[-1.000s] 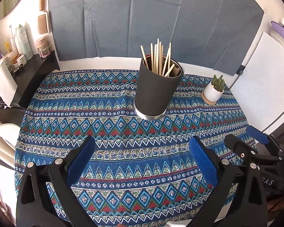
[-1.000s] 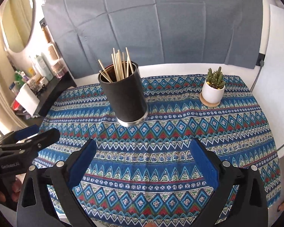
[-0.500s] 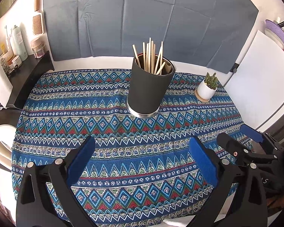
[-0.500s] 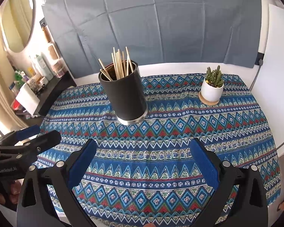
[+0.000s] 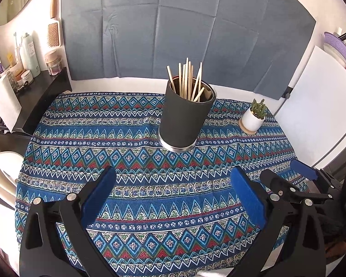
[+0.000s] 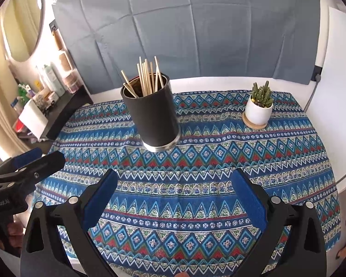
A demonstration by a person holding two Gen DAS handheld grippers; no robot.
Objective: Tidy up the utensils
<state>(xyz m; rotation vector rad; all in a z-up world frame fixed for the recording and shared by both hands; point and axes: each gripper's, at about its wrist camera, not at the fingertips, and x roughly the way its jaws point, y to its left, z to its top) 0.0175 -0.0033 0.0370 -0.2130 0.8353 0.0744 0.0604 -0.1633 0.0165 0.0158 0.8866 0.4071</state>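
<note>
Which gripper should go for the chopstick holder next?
Probably left. Its gripper is open, with the holder almost centred ahead. From the right gripper, also open, the holder sits left of centre.

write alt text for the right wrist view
A black cylindrical holder full of wooden chopsticks stands on a blue patterned tablecloth, with a small cactus in a white pot to its right. The right gripper hovers open in front, fingers empty.

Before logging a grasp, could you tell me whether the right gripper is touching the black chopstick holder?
Apart: the right wrist view shows patterned tablecloth between the open right gripper and the black chopstick holder.
</note>
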